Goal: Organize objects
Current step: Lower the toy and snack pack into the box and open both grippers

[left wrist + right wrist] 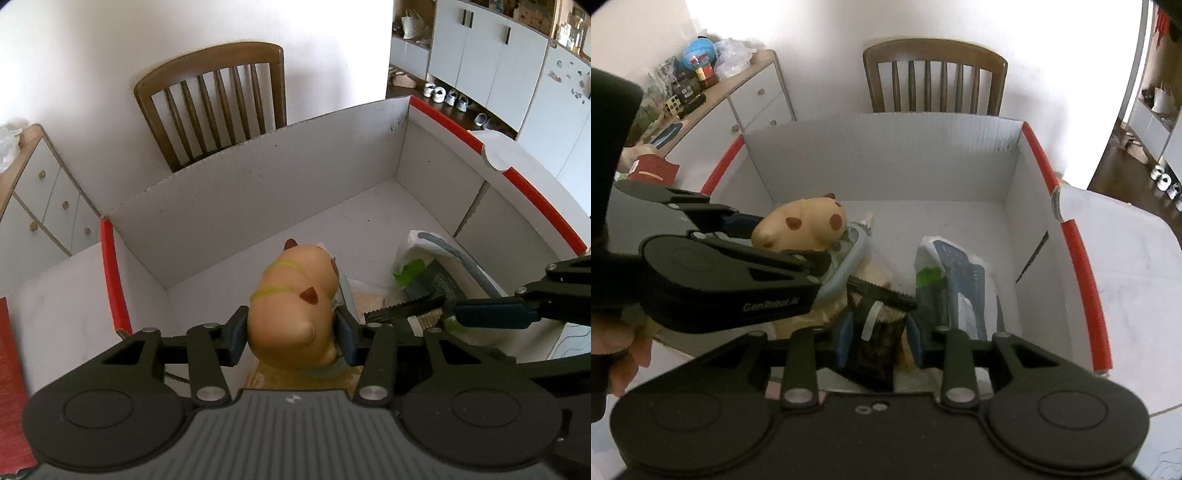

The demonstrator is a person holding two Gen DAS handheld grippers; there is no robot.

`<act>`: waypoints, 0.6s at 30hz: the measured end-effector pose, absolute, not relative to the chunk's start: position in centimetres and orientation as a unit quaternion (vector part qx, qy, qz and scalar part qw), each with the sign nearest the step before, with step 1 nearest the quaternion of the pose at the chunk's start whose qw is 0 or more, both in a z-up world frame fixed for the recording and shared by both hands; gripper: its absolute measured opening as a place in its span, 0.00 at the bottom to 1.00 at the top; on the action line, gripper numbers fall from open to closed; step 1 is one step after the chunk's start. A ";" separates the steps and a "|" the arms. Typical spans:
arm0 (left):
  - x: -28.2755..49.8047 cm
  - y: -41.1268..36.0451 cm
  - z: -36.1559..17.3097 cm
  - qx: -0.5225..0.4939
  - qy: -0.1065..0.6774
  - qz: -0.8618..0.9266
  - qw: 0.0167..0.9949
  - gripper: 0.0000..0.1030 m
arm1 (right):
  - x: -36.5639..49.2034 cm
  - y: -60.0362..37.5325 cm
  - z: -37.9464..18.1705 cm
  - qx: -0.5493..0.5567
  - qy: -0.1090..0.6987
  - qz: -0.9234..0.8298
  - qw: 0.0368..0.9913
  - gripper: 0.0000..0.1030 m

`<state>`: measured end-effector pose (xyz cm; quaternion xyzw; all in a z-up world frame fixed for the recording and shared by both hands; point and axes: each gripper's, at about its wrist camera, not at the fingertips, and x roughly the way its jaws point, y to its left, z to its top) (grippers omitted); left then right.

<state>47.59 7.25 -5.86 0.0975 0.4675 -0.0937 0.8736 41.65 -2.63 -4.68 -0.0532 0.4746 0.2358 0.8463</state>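
Note:
My left gripper (291, 332) is shut on a tan hamster-like toy (291, 295) with green stripes and brown ears, held over the near left part of a white cardboard box with red rims (258, 177). The toy also shows in the right wrist view (805, 225), with the left gripper (768, 240) around it. My right gripper (877, 339) is shut on a dark snack packet (875, 332) with a serrated top, held low inside the box (886, 158). In the left wrist view the right gripper's fingers (491, 314) and the packet (424, 291) show at right.
A white and blue-grey bag with a green patch (953, 280) lies in the box, right of the packet. A pale blue-rimmed item (849, 258) sits under the toy. A wooden chair (218, 99) stands behind the box. A sideboard with clutter (713, 92) is at left.

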 end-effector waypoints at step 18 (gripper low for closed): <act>43.7 7.6 -1.5 0.078 0.423 -0.103 0.897 0.71 | 38.5 -5.3 -0.5 -0.045 0.441 0.255 0.859 0.35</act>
